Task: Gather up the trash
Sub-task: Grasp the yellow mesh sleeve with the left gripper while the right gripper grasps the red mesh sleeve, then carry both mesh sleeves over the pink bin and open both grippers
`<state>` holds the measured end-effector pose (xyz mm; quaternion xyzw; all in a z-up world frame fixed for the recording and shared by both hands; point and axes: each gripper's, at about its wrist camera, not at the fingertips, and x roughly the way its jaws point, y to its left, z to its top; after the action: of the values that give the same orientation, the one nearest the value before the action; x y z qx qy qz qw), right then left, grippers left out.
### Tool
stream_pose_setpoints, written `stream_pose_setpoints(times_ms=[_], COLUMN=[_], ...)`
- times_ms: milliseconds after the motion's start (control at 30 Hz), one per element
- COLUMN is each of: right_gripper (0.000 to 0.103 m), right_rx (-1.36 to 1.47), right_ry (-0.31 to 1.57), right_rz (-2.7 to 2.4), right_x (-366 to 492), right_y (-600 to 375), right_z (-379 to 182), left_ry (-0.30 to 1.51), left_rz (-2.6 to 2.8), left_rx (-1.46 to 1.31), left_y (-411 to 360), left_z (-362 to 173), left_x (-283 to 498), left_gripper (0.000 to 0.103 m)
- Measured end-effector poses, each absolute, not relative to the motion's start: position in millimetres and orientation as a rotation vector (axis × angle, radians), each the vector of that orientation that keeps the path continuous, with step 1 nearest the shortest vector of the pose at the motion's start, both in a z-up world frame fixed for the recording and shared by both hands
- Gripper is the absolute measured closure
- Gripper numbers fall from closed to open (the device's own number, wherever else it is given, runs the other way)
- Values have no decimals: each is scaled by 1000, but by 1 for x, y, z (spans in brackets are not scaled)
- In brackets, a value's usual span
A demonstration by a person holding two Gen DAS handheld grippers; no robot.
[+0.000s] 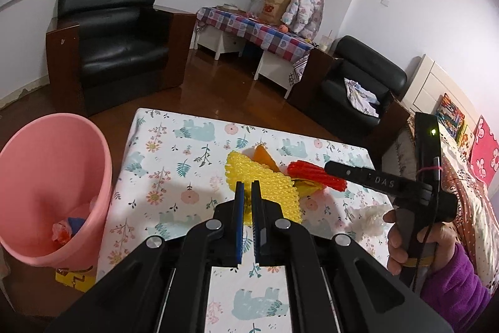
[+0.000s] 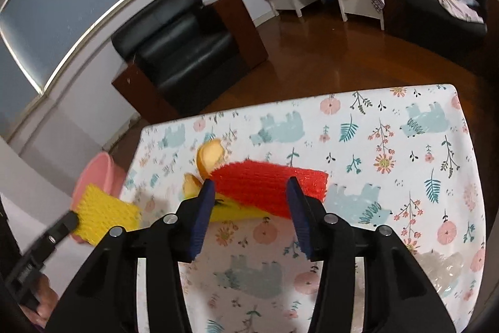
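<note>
Left tool (image 1: 247, 192) is pinched on the yellow foam net (image 1: 274, 189) over the counter (image 1: 174, 158); right tool (image 2: 251, 189), jaws wide apart, straddles the red foam net (image 2: 265, 180), pink bin (image 1: 46, 177) beside.

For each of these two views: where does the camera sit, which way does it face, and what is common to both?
Left wrist: on the left gripper, facing the table; right gripper and right hand show.
Right wrist: on the right gripper, facing the red foam net; left gripper at left edge.
Shared: yellow foam net, pink bin, floral tablecloth.

Bare tablecloth (image 2: 389, 145) beyond red net (image 2: 268, 186)
</note>
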<state>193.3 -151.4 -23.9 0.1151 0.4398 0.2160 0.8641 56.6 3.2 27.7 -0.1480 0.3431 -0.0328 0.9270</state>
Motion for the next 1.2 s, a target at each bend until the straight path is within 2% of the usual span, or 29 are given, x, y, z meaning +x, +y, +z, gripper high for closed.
stream_pose_setpoints(times_ms=[333,367,467,633,967,1200], right_gripper=[54,57,75,84,84,84], right_rx=[141,141,146,183,282,332], right_ry=[929,930,917,874,774,754], right_rz=[429,427,416,441,527,657], right_x=[196,197,197,187,151,133], right_y=[-150,-151,-154,-160,-157,-118], right_z=[-45,-47,-48,-40,5,31], left_ry=[729,732,740,738,696,651], left_rz=[-20,-14,2,20,44,94], left_rx=[-300,-300,-300,-306,-317,-322], left_y=[-4,-4,-5,-1,10,35], left_z=[23,23,21,21,30,41], left_x=[57,57,57,55,49,32], left_gripper=[99,99,99,99,99,99])
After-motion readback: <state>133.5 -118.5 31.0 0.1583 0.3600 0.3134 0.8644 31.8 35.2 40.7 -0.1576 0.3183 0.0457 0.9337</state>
